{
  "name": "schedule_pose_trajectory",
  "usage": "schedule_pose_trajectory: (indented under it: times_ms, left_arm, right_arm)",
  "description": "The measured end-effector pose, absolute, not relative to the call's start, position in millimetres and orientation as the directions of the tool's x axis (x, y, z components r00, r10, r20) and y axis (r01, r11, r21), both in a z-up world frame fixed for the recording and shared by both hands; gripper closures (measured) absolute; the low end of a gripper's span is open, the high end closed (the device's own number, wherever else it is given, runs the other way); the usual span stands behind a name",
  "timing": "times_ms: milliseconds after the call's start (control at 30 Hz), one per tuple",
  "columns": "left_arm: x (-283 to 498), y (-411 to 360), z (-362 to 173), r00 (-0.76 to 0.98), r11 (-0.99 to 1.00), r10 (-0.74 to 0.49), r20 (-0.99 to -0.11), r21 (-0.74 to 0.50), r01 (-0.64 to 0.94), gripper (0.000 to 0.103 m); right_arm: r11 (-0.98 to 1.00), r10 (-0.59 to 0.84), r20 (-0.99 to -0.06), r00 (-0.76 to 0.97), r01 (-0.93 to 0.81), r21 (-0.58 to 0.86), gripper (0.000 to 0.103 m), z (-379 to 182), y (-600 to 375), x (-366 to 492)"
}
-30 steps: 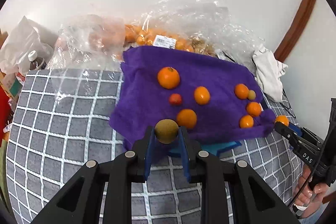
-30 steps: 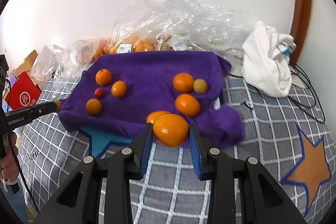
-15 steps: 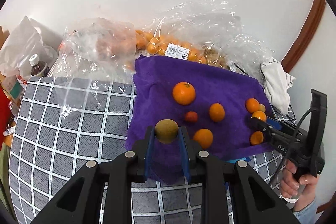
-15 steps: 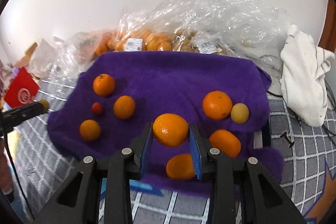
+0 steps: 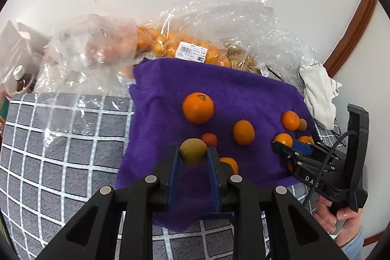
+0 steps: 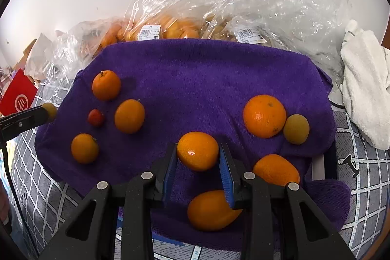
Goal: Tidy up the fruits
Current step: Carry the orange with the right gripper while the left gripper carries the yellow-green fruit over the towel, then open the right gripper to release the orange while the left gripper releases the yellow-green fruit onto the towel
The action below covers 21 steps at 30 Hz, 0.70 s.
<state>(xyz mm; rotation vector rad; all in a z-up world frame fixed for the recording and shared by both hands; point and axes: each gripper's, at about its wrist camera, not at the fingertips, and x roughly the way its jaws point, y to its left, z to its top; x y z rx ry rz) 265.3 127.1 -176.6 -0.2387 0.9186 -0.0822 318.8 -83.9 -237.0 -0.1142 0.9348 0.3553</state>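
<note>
A purple towel lies on the grey checked cloth with several oranges on it. My left gripper is shut on a small olive-brown fruit and holds it over the towel's near left part, close to a small red fruit. My right gripper is shut on an orange above the towel's near middle. It also shows in the left wrist view. A big orange and a yellow-green fruit lie to the right of it.
Clear plastic bags of fruit are piled against the white wall behind the towel. A white rag lies at the right. A bottle stands at the far left. A red box sits left.
Both grippers have moved forward over the purple towel with their fruits held. The right gripper has come in from the towel's front edge toward its middle.
</note>
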Motion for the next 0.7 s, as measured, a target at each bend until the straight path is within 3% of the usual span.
schedule_pose_trajectory:
  times_ms: [167, 333, 700]
  left_arm:
    - [274.6, 120.2, -186.0, 0.582, 0.971, -0.171, -0.795, -0.237, -0.04, 0.081]
    - [282.1, 112.3, -196.1, 0.549, 0.977, -0.146, -0.823, -0.207, -0.05, 0.081]
    - [279.1, 102.1, -206.6, 0.504, 0.986, -0.068, -0.861, -0.137, -0.1, 0.08]
  right_arm:
    - [0.934, 0.259, -0.798, 0.543, -0.353, 0.063, 0.058, -232.6, -86.7, 315.2]
    - [0.921, 0.331, -0.762, 0.557, -0.367, 0.132, 0.057, -212.0, -101.5, 296.1]
    - [0.95, 0.249, -0.745, 0.618, -0.305, 0.065, 0.056, -195.4, -131.3, 254.6]
